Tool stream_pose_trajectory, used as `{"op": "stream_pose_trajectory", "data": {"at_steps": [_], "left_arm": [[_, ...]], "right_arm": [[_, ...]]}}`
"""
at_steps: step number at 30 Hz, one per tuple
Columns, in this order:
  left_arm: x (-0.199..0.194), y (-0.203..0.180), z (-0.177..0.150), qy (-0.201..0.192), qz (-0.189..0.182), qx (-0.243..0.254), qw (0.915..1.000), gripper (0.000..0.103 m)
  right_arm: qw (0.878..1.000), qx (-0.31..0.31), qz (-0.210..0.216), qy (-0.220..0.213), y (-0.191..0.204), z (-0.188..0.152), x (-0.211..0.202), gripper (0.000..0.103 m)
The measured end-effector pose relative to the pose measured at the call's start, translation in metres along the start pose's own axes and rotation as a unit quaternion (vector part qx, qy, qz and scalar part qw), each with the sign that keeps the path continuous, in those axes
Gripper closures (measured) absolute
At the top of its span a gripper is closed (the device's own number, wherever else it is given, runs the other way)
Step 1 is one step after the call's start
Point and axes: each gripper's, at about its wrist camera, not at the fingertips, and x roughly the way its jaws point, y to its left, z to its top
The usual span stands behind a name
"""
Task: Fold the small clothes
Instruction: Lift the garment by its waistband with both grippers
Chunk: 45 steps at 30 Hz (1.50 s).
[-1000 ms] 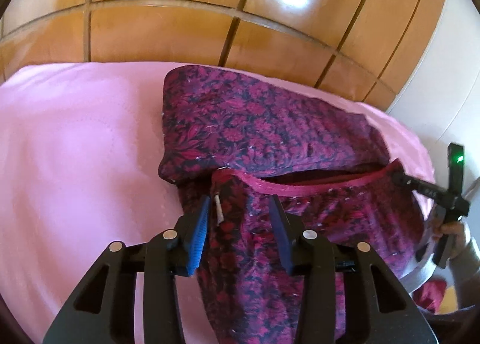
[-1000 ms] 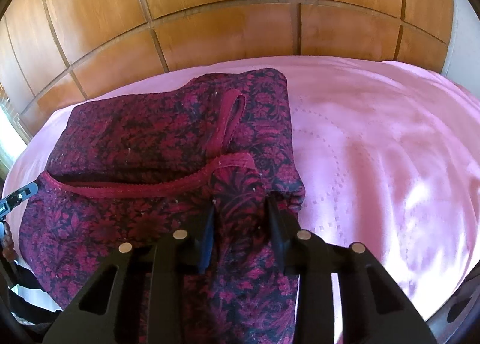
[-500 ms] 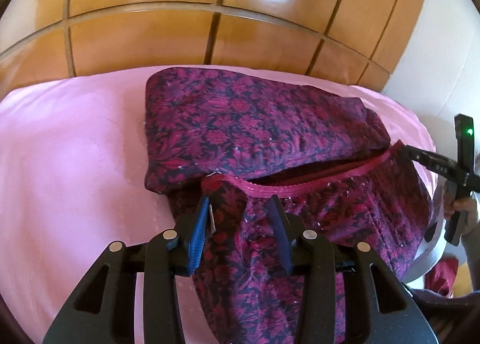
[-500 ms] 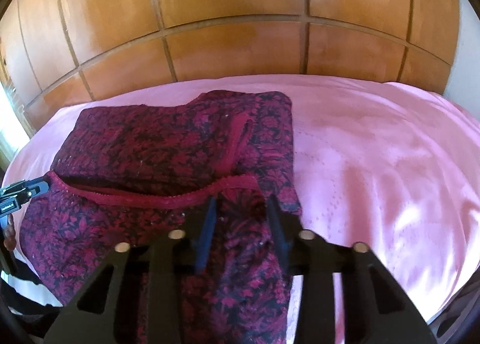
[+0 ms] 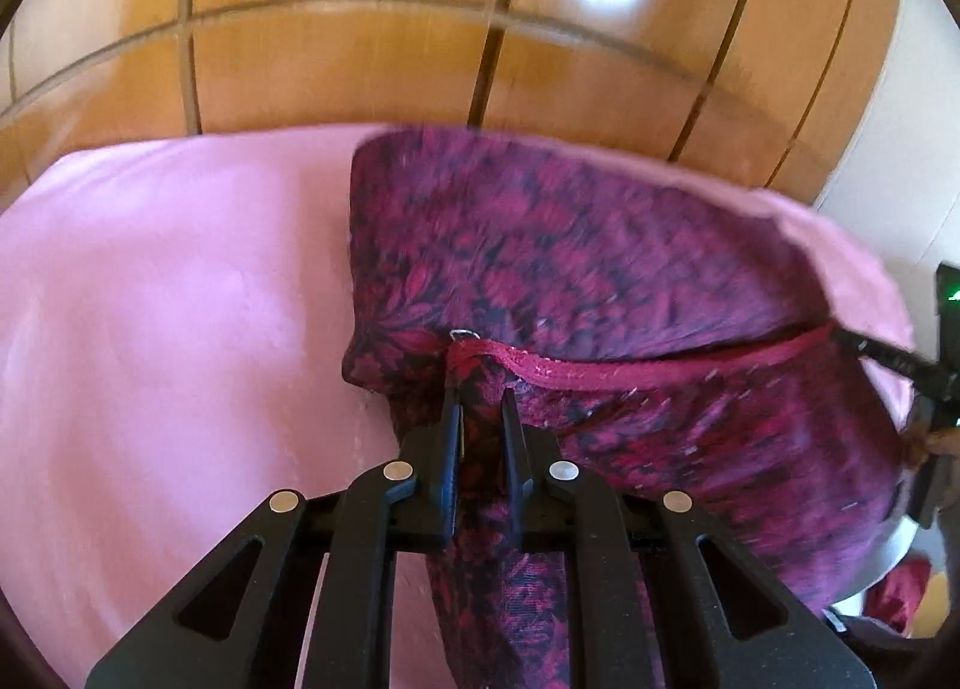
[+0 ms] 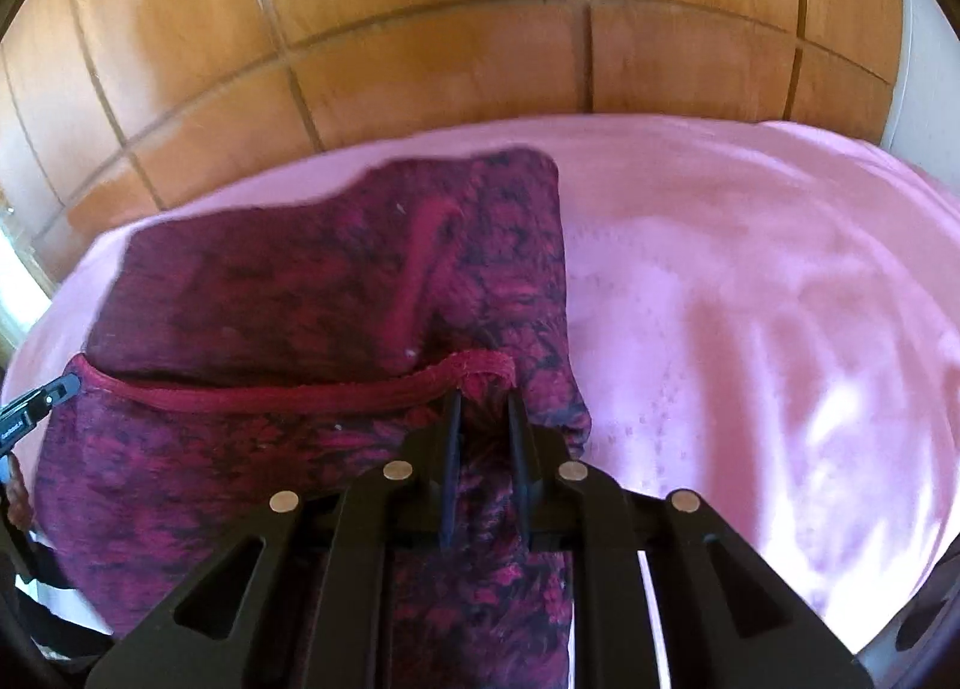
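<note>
On the pink bedsheet [image 6: 750, 299] lies the floral garment [image 5: 600, 269]. Left tongs [image 5: 480, 398] and right tongs [image 6: 483, 401] each clench a near corner at the red hem [image 6: 270, 395]. One fold is underway, not yet laid; smoothing remains.

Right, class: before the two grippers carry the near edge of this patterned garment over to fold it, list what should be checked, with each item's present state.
1. Left gripper shut on the garment at the red trim: ok.
2. Right gripper shut on the trim's other end: ok.
3. Trim between the grippers taut, not sagging: ok.
4. Far half lying on the pink sheet: ok.
5. Far edge flat and square: cannot tell, blurred.
6. Layers pinched evenly in both jaws: cannot tell.
</note>
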Motion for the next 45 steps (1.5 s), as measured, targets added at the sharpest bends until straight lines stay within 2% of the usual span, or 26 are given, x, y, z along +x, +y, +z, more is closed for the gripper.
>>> {"op": "stream_pose_trajectory", "data": {"at_steps": [2, 4, 6, 8, 10, 12, 13, 14, 16, 23, 28, 32, 34, 39, 45], "left_arm": [[0.002, 0.001, 0.0, 0.002, 0.002, -0.01, 0.9999, 0.091], [-0.003, -0.001, 0.001, -0.003, -0.003, -0.01, 0.9999, 0.09], [-0.012, -0.002, -0.001, -0.008, -0.012, -0.011, 0.9998, 0.09], [-0.019, -0.001, -0.002, -0.009, -0.021, -0.012, 0.9997, 0.084], [-0.023, -0.003, -0.005, -0.009, -0.034, -0.012, 0.9993, 0.072], [-0.019, -0.007, -0.011, -0.001, -0.03, -0.004, 0.9995, 0.071], [-0.016, -0.01, -0.013, 0.005, -0.025, 0.0, 0.9997, 0.079], [-0.012, -0.011, -0.013, 0.008, -0.024, 0.001, 0.9997, 0.086], [-0.02, -0.009, -0.014, -0.009, -0.026, -0.007, 0.9996, 0.089], [-0.074, -0.027, -0.024, -0.073, -0.002, 0.025, 0.997, 0.089], [-0.098, -0.021, -0.02, -0.099, -0.012, 0.006, 0.995, 0.09], [-0.103, -0.015, 0.007, -0.12, -0.024, -0.007, 0.9924, 0.09], [-0.101, -0.013, 0.024, -0.132, -0.016, -0.004, 0.9911, 0.09], [-0.074, -0.001, 0.069, -0.139, 0.004, -0.004, 0.9903, 0.091], [-0.034, 0.006, 0.118, -0.122, 0.025, -0.004, 0.9922, 0.091]], "right_arm": [[1.0, 0.003, -0.001, 0.0, 0.0, 0.002, 0.0, 0.088], [1.0, 0.004, -0.001, 0.003, 0.0, 0.003, -0.005, 0.074], [1.0, -0.006, 0.008, 0.005, 0.002, 0.0, -0.016, 0.068], [1.0, -0.021, 0.009, 0.007, 0.005, -0.005, -0.024, 0.061], [0.999, -0.032, 0.006, 0.006, 0.006, -0.014, -0.031, 0.058], [0.999, -0.032, -0.002, 0.012, 0.005, -0.022, -0.029, 0.059], [1.0, -0.027, -0.001, 0.015, 0.004, -0.025, -0.026, 0.071], [1.0, -0.021, 0.004, 0.019, 0.003, -0.028, -0.023, 0.074], [1.0, -0.024, -0.002, 0.012, 0.008, -0.029, -0.027, 0.082], [0.998, -0.06, 0.008, -0.023, 0.027, -0.03, -0.076, 0.085], [0.997, -0.049, 0.045, -0.047, 0.029, -0.02, -0.107, 0.085], [0.994, -0.036, 0.07, -0.078, 0.034, 0.01, -0.117, 0.086], [0.992, -0.031, 0.076, -0.095, 0.036, 0.031, -0.116, 0.086], [0.993, -0.016, 0.06, -0.096, 0.035, 0.08, -0.075, 0.086], [0.995, 0.003, 0.046, -0.092, 0.032, 0.124, -0.035, 0.086]]}}
